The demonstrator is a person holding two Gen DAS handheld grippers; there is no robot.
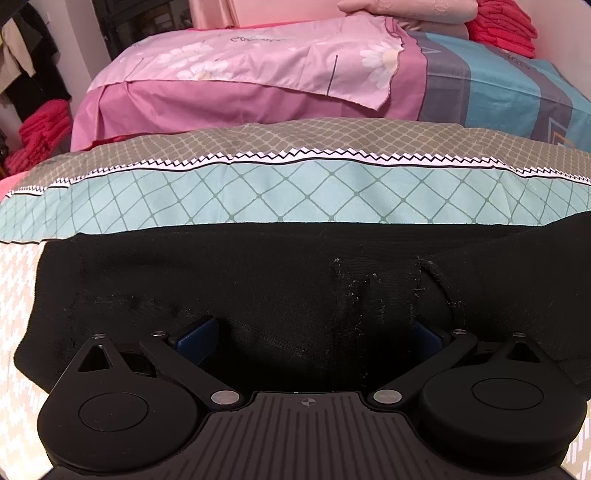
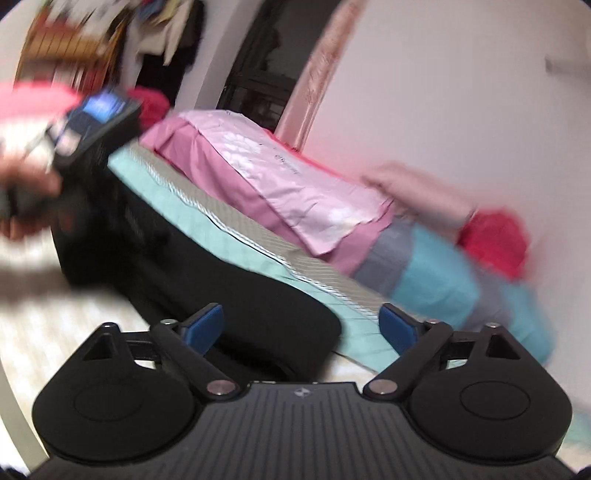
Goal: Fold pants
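Left wrist: pants (image 1: 258,280) lengthwise left-to-right.

The bed (image 1: 258,192) wears a patterned sheet, with a teal diamond band, a white zigzag stripe and an olive lattice strip running across it. Black pants (image 1: 221,280) lie flat along its near edge. Toward the far edge rest a folded pink floral quilt (image 1: 258,66), a teal-and-grey blanket (image 1: 498,88), a pink pillow (image 1: 406,11) and stacked red cloths (image 1: 502,29).

Bare bed cover (image 1: 332,192) lies free beyond the black pants (image 1: 221,280). The folded pink bedding (image 1: 258,74) blocks farther back.
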